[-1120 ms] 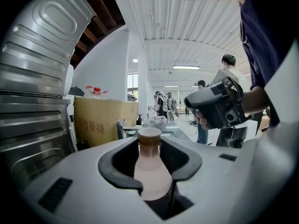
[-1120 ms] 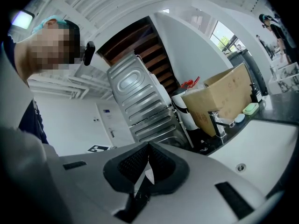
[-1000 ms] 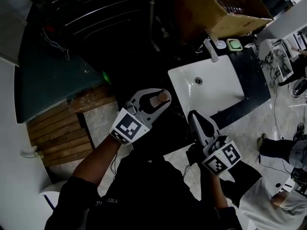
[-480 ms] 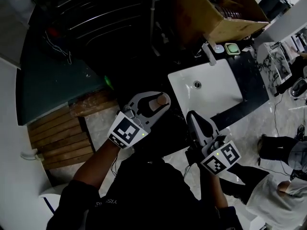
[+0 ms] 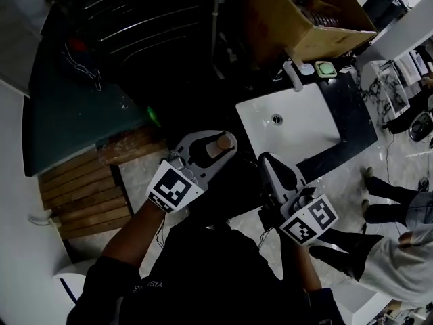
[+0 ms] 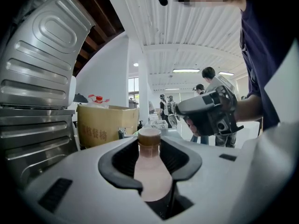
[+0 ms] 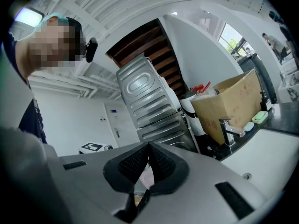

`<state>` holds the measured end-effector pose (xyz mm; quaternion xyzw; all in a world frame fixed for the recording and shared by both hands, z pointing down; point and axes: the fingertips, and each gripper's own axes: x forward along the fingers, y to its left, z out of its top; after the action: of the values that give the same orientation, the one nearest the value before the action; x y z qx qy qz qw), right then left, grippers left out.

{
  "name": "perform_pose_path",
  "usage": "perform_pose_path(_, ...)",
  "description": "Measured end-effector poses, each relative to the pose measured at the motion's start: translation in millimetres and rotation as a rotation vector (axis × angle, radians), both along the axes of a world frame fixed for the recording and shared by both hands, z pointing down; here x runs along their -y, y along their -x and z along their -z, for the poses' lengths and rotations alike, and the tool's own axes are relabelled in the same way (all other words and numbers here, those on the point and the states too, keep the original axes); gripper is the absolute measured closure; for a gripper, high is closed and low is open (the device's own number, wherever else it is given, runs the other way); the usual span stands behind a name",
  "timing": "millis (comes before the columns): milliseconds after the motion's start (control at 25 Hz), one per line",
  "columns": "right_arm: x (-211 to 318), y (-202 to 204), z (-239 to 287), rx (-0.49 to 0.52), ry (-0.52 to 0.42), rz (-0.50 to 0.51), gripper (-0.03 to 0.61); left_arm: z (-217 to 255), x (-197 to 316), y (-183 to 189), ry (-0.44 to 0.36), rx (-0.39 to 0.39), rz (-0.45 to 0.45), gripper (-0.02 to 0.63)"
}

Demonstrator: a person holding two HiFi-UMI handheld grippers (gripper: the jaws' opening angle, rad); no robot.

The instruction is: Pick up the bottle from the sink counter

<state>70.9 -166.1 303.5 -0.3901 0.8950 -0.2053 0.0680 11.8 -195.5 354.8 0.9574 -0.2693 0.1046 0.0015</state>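
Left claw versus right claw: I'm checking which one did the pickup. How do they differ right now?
The left claw is clamped on the pale pink bottle with a tan cap; the right claw holds nothing. The left claw's jaws stand wide apart around the bottle; the right claw's pads meet at the tips. Both are grey with black pads and carry a square-marker cube.

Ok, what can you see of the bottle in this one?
The bottle has a pale pinkish, smooth body that narrows to a neck under a tan cap with a lighter top. It stands upright, clamped between the jaws of the left gripper, held in the air to the left of the white sink in the head view.
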Motion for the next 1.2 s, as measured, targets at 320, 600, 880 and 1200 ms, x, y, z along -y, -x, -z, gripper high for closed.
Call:
perform_pose_path(320, -3, 4, 3, -0.006, -0.015, 0.028, 0.554, 5, -8, 8, 0.003, -0.012, 0.031, 0.471)
perform_pose_path(600, -4, 7, 2, -0.013, -0.012, 0.036, 0.554, 9, -11, 11, 0.002, -0.017, 0.036, 0.471)
perform_pose_path(880, -3, 6, 2, -0.015, -0.013, 0.041, 0.554, 18, -13, 9, -0.014, -0.018, 0.026, 0.471)
perform_pose_path(1200, -5, 8, 1, -0.012, -0.018, 0.051, 0.554, 23, -17, 10, -0.024, -0.019, 0.025, 0.471)
